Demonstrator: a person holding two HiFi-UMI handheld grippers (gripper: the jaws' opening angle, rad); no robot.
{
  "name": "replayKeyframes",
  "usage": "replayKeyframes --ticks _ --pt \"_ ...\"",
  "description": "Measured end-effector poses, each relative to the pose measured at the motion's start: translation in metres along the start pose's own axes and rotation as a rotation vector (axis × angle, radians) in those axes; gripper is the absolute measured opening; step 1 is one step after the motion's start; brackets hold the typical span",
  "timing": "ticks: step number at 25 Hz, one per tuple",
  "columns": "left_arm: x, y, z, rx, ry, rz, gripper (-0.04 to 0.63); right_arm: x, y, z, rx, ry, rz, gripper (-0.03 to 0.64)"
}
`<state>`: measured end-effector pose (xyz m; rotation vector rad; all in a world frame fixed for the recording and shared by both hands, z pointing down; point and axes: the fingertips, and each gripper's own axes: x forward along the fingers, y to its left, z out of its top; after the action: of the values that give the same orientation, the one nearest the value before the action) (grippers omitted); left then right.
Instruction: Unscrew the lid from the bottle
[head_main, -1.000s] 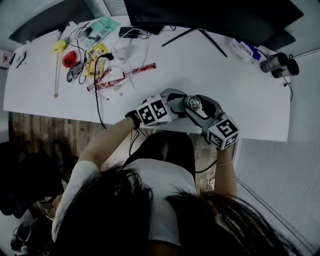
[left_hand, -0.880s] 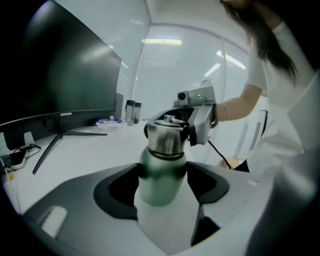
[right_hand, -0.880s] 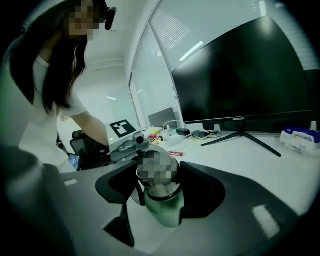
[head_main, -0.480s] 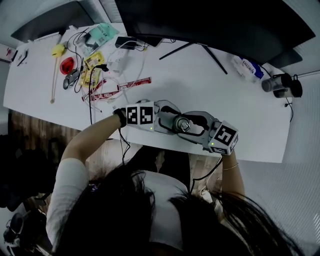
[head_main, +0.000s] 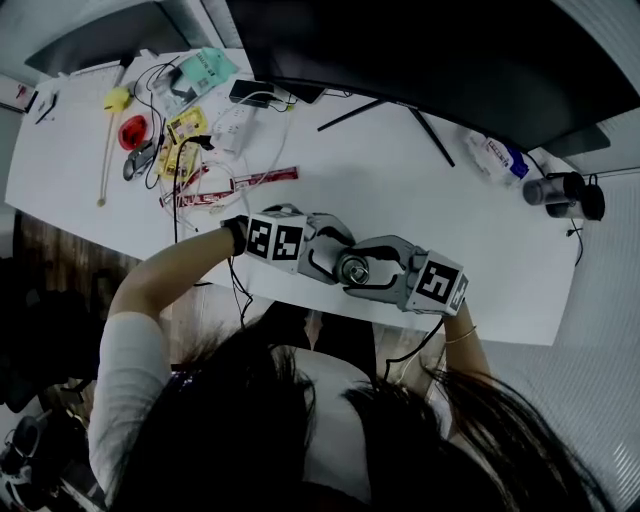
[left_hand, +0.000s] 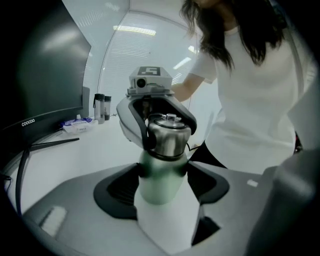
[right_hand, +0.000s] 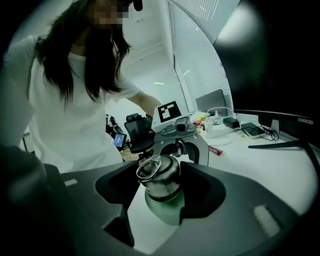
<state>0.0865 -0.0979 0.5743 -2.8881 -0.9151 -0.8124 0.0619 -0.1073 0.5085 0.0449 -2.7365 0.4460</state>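
Bottle (left_hand: 159, 177) at the table's (head_main: 420, 180) near edge, green body pinched in my left gripper (head_main: 322, 258), steel lid (right_hand: 159, 176) clamped in my right gripper (head_main: 378, 275): I'd hold the body firm and turn the lid squarely.

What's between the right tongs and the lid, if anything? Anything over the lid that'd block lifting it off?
Nothing visible. The right tongs are shut directly on the steel lid, and the left tongs clamp the green bottle just below it. Nothing shows above the lid in any view.
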Motion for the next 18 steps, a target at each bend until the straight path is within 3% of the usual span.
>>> replayKeyframes --ticks 4,8,18 --pt "0.001 0.000 0.000 -0.004 -0.011 0.027 0.353 -0.003 -0.002 -0.006 0.080 -0.007 -0.085 0.259" --pt "0.000 -0.001 0.000 -0.040 -0.039 0.090 0.353 -0.011 -0.001 0.006 0.125 -0.088 -0.246 0.261" --pt "-0.001 0.005 0.002 -0.176 -0.136 0.375 0.353 -0.032 0.000 0.010 0.206 -0.332 -0.886 0.261"
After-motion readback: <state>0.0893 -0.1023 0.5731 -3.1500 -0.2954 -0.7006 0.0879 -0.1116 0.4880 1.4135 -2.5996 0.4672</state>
